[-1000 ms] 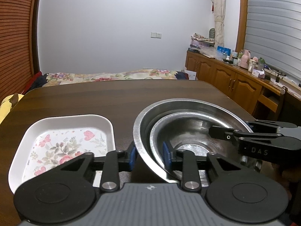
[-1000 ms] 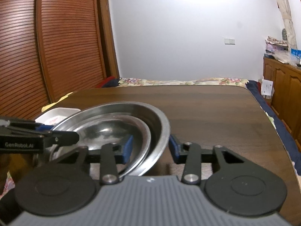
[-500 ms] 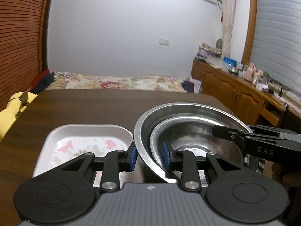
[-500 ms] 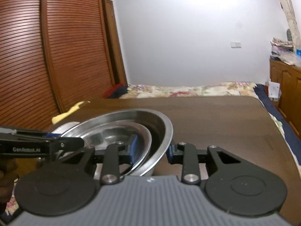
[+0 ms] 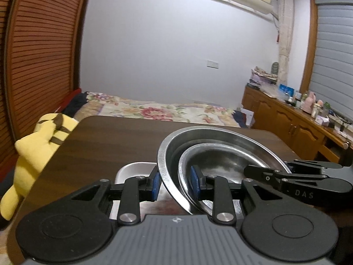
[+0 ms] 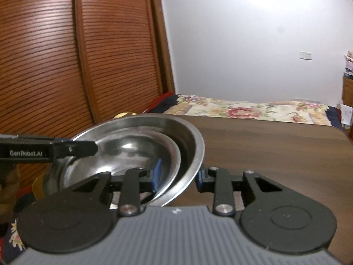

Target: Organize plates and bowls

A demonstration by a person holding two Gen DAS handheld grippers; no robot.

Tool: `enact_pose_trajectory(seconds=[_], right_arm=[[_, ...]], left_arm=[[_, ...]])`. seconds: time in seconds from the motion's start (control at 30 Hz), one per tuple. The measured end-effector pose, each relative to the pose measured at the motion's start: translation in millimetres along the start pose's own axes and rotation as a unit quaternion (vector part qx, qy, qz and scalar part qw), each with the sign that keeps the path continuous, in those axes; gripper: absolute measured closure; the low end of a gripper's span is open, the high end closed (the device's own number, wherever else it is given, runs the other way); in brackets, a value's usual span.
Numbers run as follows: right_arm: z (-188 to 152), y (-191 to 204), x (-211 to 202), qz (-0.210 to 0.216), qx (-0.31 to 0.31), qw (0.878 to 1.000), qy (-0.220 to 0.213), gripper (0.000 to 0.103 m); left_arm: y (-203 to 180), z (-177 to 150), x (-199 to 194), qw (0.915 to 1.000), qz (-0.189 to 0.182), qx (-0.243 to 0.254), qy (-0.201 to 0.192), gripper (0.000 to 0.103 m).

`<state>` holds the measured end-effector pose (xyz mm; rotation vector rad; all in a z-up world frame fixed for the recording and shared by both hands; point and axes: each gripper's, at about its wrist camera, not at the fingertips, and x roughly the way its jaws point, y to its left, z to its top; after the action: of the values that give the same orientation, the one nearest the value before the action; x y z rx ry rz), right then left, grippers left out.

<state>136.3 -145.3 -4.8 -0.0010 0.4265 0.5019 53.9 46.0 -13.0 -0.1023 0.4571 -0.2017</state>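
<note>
Two steel bowls are nested, a smaller bowl [image 5: 220, 161] inside a large bowl [image 5: 220, 133]. They hang tilted above the dark wooden table [image 5: 110, 137]. My left gripper [image 5: 175, 182] is shut on their left rims, one blue pad outside and one inside. My right gripper [image 6: 178, 175] is shut on the opposite rims of the large bowl [image 6: 141, 121] and the smaller bowl [image 6: 132, 150]. Its fingers [image 5: 260, 171] show at the right of the left wrist view. A white tray [image 5: 134, 167] lies on the table, mostly hidden under the bowls and my left gripper.
A yellow plush toy [image 5: 37, 148] lies off the table's left edge. Past the far edge is a bed with a floral cover [image 5: 154, 110]. A wooden cabinet [image 5: 286, 128] with clutter stands at the right. Slatted wooden doors [image 6: 66, 66] stand at the left.
Both grippers have lifted the nested bowls and carried them leftward. The white tray, in full view before, has slid under the bowls and the left gripper.
</note>
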Motion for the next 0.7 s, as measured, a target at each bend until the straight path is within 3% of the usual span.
enact_pose_trajectory(seconds=[0.7], right_arm=[[-1, 37, 35, 0.025, -0.037, 0.998, 0.048, 0.070]], left_arm=[[47, -10, 11, 0.9988, 0.035, -0.030, 0.017, 0.073]])
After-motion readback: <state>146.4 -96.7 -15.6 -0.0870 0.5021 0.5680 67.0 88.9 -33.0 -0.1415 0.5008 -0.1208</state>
